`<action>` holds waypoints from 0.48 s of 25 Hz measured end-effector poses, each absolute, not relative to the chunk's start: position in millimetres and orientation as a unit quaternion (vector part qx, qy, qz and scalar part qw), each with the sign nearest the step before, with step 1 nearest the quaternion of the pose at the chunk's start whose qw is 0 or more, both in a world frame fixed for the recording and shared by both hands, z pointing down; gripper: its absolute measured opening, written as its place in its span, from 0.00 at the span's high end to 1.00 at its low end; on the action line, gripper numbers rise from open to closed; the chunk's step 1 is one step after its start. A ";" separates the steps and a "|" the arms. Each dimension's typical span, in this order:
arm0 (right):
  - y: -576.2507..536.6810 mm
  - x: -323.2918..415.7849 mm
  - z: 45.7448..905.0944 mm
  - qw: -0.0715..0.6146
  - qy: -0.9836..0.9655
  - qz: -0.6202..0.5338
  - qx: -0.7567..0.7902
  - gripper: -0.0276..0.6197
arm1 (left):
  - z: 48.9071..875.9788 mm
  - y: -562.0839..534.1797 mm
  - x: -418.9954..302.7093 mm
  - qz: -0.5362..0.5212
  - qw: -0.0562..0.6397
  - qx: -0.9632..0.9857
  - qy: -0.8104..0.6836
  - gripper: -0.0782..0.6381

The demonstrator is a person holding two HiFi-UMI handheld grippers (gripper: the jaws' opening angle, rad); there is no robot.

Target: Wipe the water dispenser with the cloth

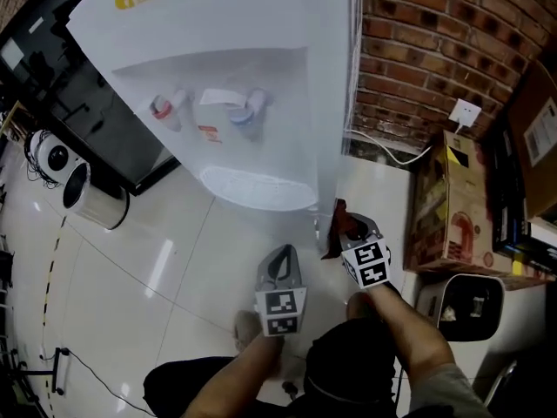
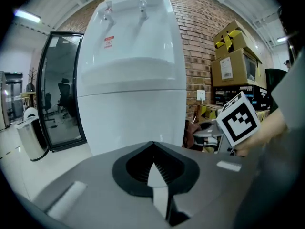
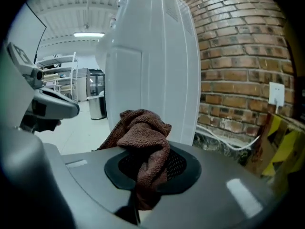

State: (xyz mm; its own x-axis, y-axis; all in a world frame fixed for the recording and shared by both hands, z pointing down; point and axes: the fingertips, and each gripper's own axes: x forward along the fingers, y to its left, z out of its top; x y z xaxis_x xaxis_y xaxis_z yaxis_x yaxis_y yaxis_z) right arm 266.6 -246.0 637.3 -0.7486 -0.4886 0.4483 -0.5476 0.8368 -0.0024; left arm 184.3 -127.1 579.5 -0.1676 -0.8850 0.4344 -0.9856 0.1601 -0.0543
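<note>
Ahead of my right tongs (image 1: 350, 226) and to their right runs the brick wall (image 1: 435, 42). Directly in front of both tongs stands the white water dispenser (image 1: 235, 85), its front facing my left tongs (image 1: 280, 266). A cardboard box (image 1: 448, 207) sits right of my right tongs, against that wall. My left tongs are closed with nothing between the jaws. My right tongs are clamped on the brown cloth (image 3: 143, 137), which bunches above the jaws, near the dispenser's lower side; whether it touches I cannot tell.
</note>
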 end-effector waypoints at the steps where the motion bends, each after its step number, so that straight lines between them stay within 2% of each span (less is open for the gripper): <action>1: -246.0 266.8 652.4 0.227 -0.929 0.077 0.280 0.85 | 585.2 -128.2 183.8 0.170 0.155 0.628 -0.744 0.89; 12: -246.1 266.9 759.2 0.304 -0.898 0.142 0.284 0.85 | 627.9 -149.0 188.0 0.183 0.196 0.631 -0.728 0.89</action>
